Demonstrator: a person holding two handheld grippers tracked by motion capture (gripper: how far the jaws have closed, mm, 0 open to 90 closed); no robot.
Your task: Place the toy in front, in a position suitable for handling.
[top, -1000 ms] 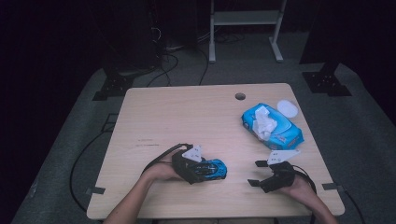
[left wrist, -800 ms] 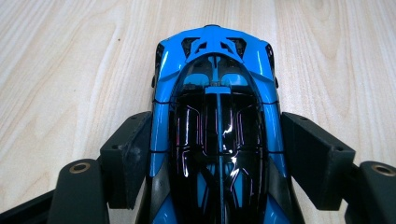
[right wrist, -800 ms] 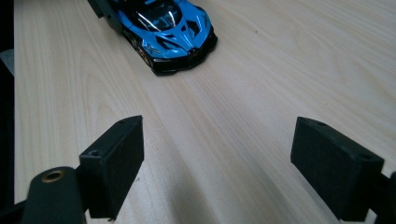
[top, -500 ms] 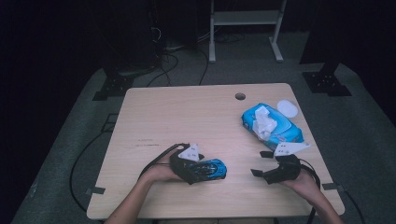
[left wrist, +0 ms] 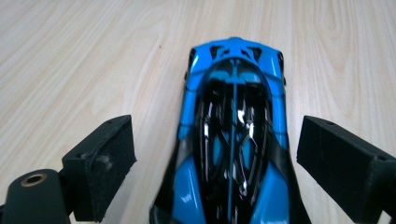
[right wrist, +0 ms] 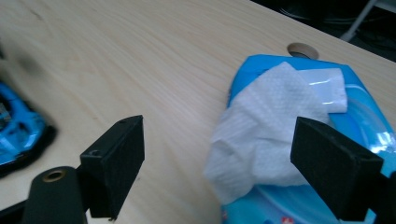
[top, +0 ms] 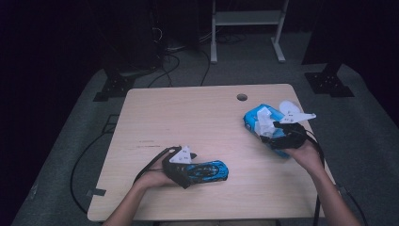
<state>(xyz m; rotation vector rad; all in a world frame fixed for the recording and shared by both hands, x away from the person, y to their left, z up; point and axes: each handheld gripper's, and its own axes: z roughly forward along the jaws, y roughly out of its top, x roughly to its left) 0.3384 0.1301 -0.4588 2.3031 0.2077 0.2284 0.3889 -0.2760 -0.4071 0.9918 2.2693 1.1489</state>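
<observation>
A blue and black toy car [top: 211,169] [left wrist: 233,116] rests on the wooden table [top: 188,117] near its front edge. My left gripper [top: 190,172] [left wrist: 217,140] straddles the car's rear. Its jaws have just been opening and now stand open, with a gap on each side of the car. At the right, a blue wipes pack [top: 251,118] [right wrist: 364,116] has a white wipe [top: 263,117] [right wrist: 266,116] sticking out of its top. My right gripper [top: 269,135] [right wrist: 219,135] hovers open just short of that wipe, touching nothing.
A round cable hole [top: 242,97] [right wrist: 302,49] pierces the table behind the pack. A white disc [top: 288,106] lies at the pack's far right side. Cables and stand legs cover the dark floor beyond the table.
My right gripper has risen from the front right edge and travelled away to the wipes pack. The left gripper's jaws have spread off the car, which stays in place.
</observation>
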